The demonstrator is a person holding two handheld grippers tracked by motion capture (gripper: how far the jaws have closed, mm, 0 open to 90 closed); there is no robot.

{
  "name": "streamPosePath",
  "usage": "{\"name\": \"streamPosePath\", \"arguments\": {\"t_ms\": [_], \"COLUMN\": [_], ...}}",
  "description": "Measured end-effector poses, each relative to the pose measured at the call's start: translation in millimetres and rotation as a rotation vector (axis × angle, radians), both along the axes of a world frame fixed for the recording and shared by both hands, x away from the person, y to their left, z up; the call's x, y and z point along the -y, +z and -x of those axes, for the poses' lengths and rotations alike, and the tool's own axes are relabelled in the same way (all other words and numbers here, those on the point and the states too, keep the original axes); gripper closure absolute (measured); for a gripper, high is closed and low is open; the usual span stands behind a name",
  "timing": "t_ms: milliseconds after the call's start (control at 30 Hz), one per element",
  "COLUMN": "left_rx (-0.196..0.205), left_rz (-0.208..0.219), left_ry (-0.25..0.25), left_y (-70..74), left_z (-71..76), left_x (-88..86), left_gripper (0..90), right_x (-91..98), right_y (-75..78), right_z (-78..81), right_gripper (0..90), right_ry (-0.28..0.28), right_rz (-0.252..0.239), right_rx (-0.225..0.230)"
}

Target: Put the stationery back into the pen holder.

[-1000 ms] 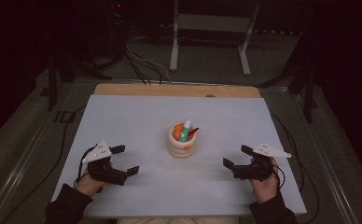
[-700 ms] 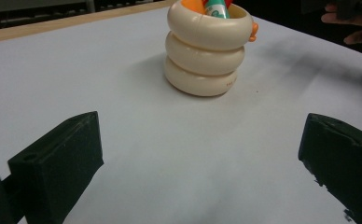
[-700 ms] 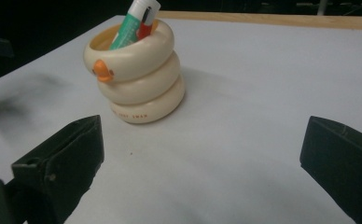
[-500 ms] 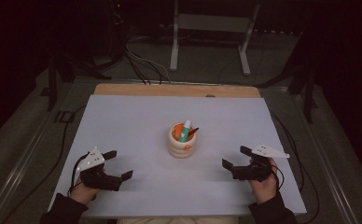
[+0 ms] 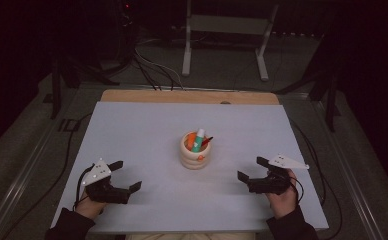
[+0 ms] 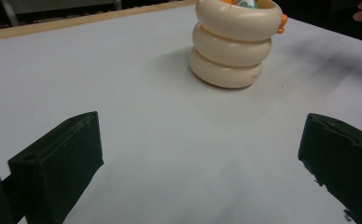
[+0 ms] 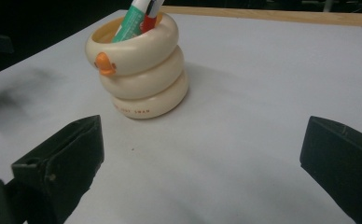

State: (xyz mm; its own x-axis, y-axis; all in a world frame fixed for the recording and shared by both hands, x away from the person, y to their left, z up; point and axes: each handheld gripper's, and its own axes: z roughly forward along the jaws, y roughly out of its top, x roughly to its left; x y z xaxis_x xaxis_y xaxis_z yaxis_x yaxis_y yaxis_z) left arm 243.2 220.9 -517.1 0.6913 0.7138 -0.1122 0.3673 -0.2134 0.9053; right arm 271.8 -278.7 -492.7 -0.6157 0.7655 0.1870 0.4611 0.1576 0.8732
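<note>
High view: left gripper [image 5: 123, 176] and right gripper [image 5: 250, 169] both rest with jaws spread wide and empty, well apart from the pen holder [image 5: 195, 150] at mid-table — nothing picked up yet, by the look of it. It's glossy cream, three stacked rings with an orange beak, markers [image 7: 137, 17] standing inside.

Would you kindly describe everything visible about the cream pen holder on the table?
The pen holder looks like three stacked cream rings of glossy plastic, with an orange beak-like nub on the top ring. It stands upright mid-table, holding a green-and-white marker and a red pen. Neither gripper touches it; small lettering near its base is unreadable.
</note>
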Motion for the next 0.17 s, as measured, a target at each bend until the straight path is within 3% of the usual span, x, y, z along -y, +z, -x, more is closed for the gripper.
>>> {"name": "streamPosePath", "arguments": {"t_ms": [167], "left_rx": [-0.002], "left_rz": [0.008], "left_ry": [-0.003], "left_y": [0.2], "left_z": [-0.4], "left_x": [0.7], "left_gripper": [0.4], "right_x": [0.0], "right_y": [-0.3], "right_z": [-0.4], "right_gripper": [0.0], "right_ry": [0.001], "right_rz": [0.002], "right_rx": [-0.002]}}
